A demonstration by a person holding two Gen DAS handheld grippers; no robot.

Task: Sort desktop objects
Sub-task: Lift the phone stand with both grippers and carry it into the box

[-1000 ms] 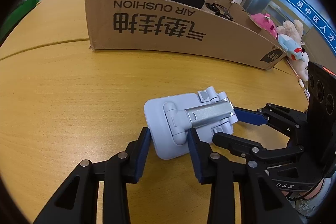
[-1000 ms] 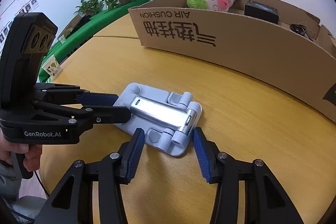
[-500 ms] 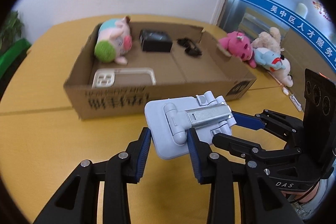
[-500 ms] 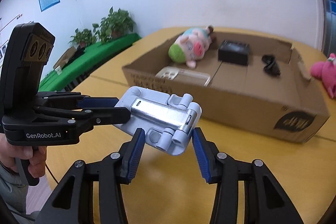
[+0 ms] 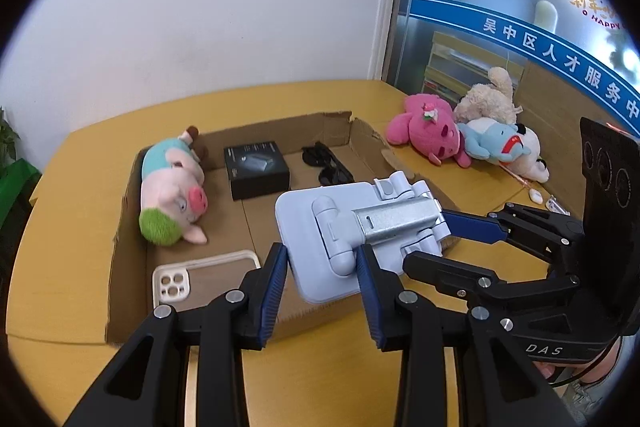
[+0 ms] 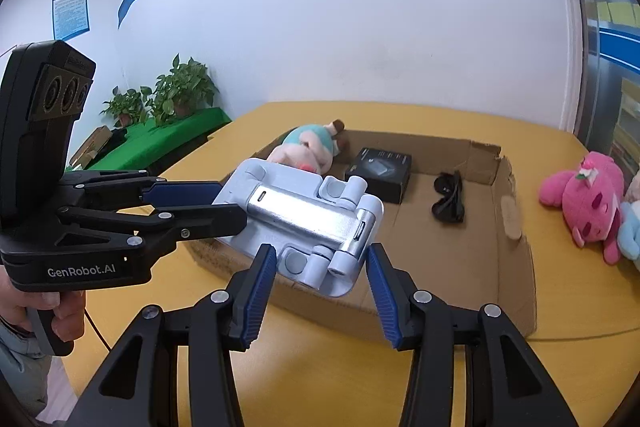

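Folded phone stand (image 5: 352,227), clamped at opposite ends by the left hand-held gripper (image 5: 322,269) and right hand-held gripper (image 6: 320,267), has risen from the counter (image 5: 360,367) and now hangs over the cardboard box (image 5: 120,267) (near wall), ready for lowering inside.

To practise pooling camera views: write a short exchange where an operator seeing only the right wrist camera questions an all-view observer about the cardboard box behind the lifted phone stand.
Operator: The phone stand hides the near left corner of the box. Is anything there?
Observer: Yes, a pale-rimmed phone case lies flat by the front wall.
Operator: Which way does the plush pig lie?
Observer: Its green-haired head points toward the front wall, near the case.
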